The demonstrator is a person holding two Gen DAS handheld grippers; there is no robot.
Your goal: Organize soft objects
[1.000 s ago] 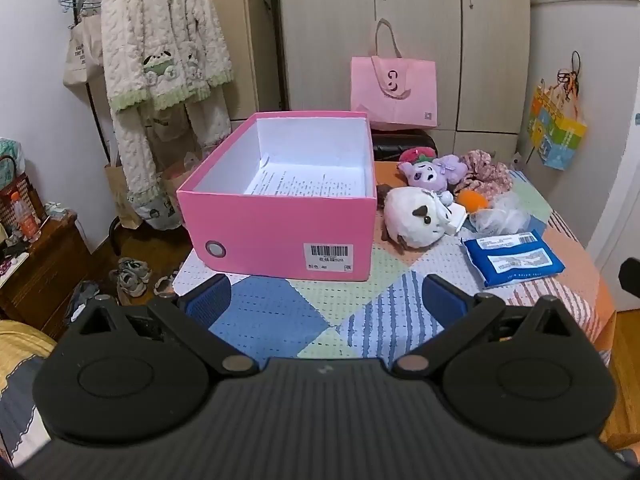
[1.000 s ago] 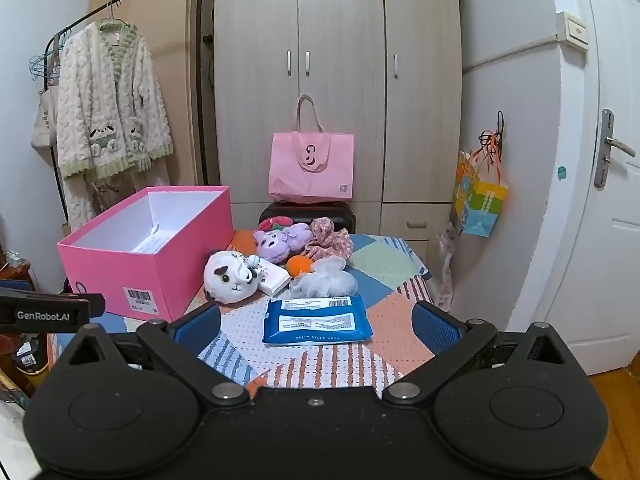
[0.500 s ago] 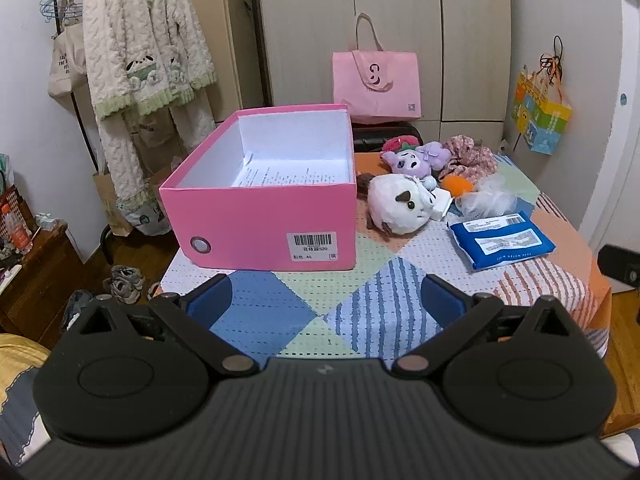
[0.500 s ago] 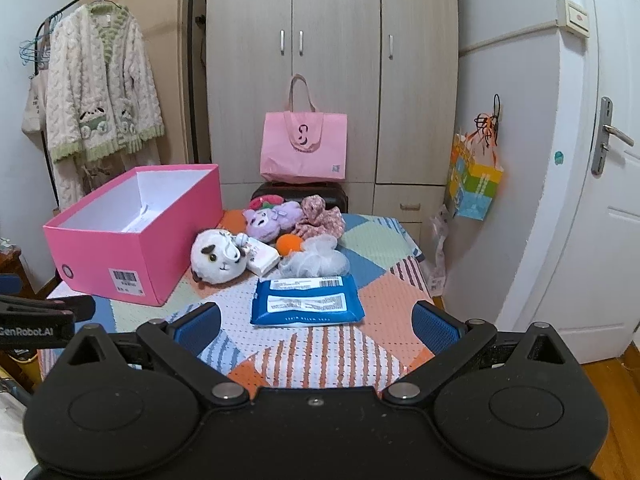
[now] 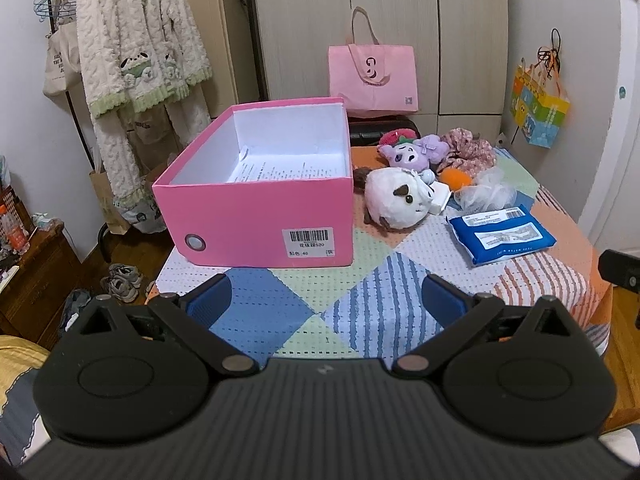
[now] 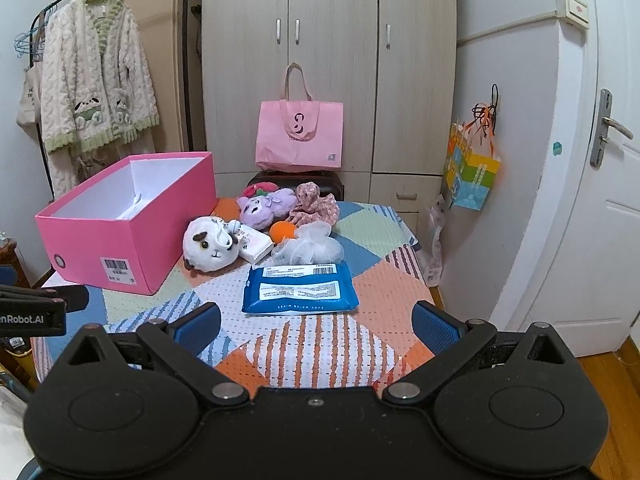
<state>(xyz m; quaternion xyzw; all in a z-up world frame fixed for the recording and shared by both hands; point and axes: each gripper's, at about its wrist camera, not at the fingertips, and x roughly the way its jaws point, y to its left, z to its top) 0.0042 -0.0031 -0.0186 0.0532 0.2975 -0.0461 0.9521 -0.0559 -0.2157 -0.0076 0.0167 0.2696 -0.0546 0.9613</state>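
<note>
An open pink box [image 5: 260, 216] [image 6: 120, 236] with a paper sheet inside stands on the left of the patchwork table [image 5: 360, 308]. To its right lie a white plush [image 5: 396, 200] [image 6: 210, 246], a purple plush [image 5: 416, 152] [image 6: 266, 210], an orange ball [image 6: 282, 231], a white mesh puff [image 5: 486, 194] [image 6: 310, 248], a floral fabric piece [image 6: 316, 204] and a blue wipes pack [image 5: 502, 234] [image 6: 298, 290]. My left gripper [image 5: 326, 300] is open above the table's near edge, in front of the box. My right gripper [image 6: 316, 320] is open, just short of the wipes pack. Neither holds anything.
A pink tote bag [image 6: 300, 136] rests on a dark case behind the table, before the wardrobe [image 6: 328, 60]. A knitted cardigan [image 5: 140, 48] hangs on a rack at left. A white door [image 6: 592, 200] is at right. Shoes [image 5: 124, 280] lie on the floor at left.
Both grippers have drawn back from the table, so the box and soft items look smaller and sit higher in the views. Both stay open.
</note>
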